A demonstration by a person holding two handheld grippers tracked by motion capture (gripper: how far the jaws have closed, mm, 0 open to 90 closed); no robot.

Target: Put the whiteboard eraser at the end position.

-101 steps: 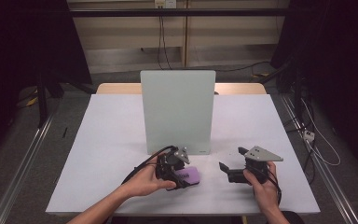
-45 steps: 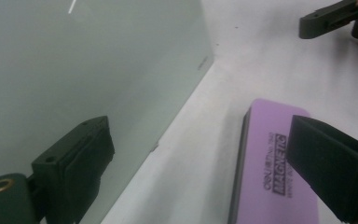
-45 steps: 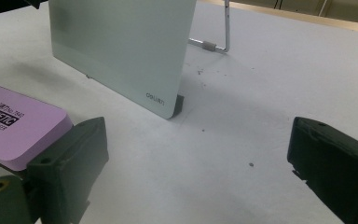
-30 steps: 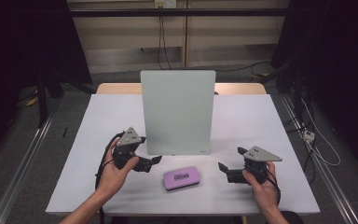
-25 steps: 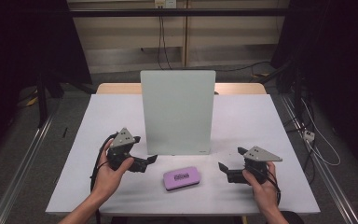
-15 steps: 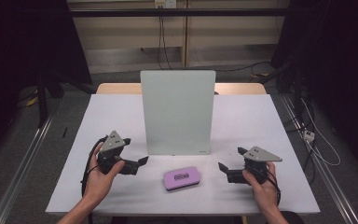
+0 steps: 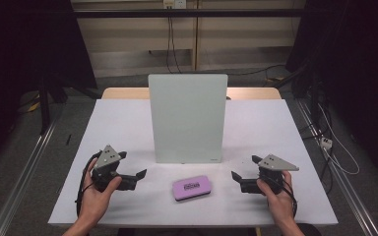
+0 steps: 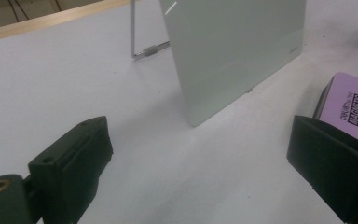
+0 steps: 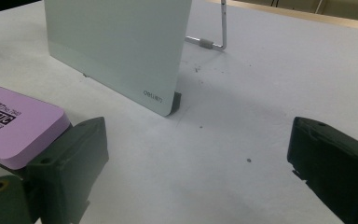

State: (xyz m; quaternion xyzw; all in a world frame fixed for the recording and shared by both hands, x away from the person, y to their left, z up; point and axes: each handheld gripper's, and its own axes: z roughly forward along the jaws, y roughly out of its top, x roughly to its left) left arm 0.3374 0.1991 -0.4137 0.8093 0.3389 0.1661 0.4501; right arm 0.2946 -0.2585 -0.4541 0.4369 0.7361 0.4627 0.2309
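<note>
Worktop (image 7: 128, 123): white sheet over a wood-edged top. A pale green board (image 7: 187, 118) stands near the centre, leaning back on a wire stand (image 8: 142, 49).

Eraser (image 7: 192, 188): purple block, dark printed label on top, lying flat on the worktop at 6 o'clock from the board, close to the near edge. Nothing touches it.

Left tool (image 7: 135, 177): held in the left hand (image 7: 96, 194), at 9 o'clock from the eraser and apart from it, jaws pointing towards it. Jaws stand wide apart with bare worktop between them. In the left gripper view (image 8: 200, 163) the eraser (image 8: 349, 109) lies just beyond the right-side jaw, partly hidden by it; the board (image 8: 233, 51) rises ahead at 12 o'clock.

Right tool (image 7: 237, 179): held in the right hand (image 7: 278, 199), at 3 o'clock from the eraser, also apart from it, jaws pointing left towards it. Jaws spread wide, holding nothing. In the right gripper view (image 9: 198, 163) the eraser (image 9: 16, 123) sits at 9 o'clock, behind the left-side jaw; the board's lower corner (image 9: 161, 100) carries a small printed mark, and the wire stand (image 9: 214, 28) shows behind it. Small dark specks on the worktop (image 9: 261, 93) there.

The eraser lies between the two tools, roughly midway.
</note>
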